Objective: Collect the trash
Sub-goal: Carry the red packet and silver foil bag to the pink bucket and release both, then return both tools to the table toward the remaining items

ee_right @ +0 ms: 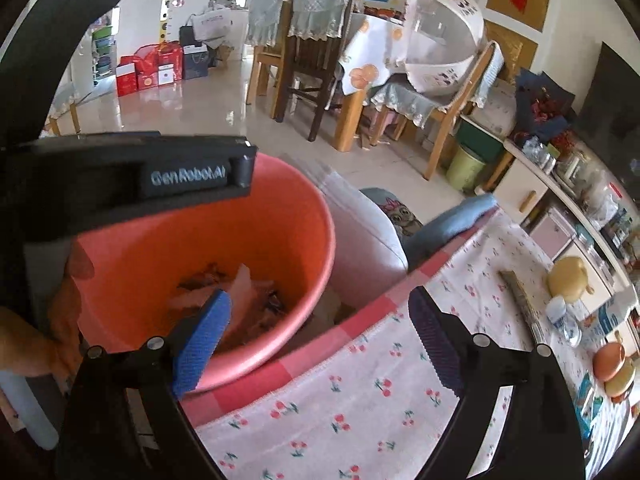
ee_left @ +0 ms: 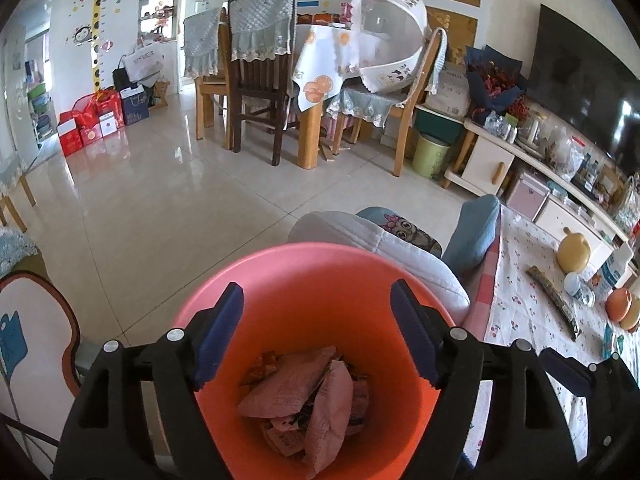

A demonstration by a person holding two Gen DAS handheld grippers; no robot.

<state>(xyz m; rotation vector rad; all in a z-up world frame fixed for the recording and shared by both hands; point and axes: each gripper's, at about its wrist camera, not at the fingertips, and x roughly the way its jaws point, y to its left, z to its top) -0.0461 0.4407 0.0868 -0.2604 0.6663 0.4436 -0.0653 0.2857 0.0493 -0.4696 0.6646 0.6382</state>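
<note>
A coral-pink bin (ee_left: pixel 320 254) stands below me beside the table, with crumpled paper and wrappers (ee_left: pixel 304 392) at its bottom. My left gripper (ee_left: pixel 316 304) hangs over the bin's mouth, open, with nothing between its blue pads. My right gripper (ee_right: pixel 318 304) is open too and holds nothing. It straddles the bin's right rim (ee_right: pixel 328 240) and the edge of the cherry-print tablecloth (ee_right: pixel 360 408). The left gripper's black housing (ee_right: pixel 132 176) covers the bin's far left side in the right wrist view. On the table lies a long dark wrapper (ee_left: pixel 554 300).
A white cushion (ee_left: pixel 392 248) and a blue one (ee_left: pixel 476 232) lie just behind the bin. A yellow gourd-shaped jar (ee_left: pixel 574 254), a small bottle (ee_left: pixel 578 286) and orange bowls (ee_left: pixel 620 306) stand on the table. Dining chairs (ee_left: pixel 260 80), a green bin (ee_left: pixel 430 156) and a TV cabinet (ee_left: pixel 488 164) lie farther back.
</note>
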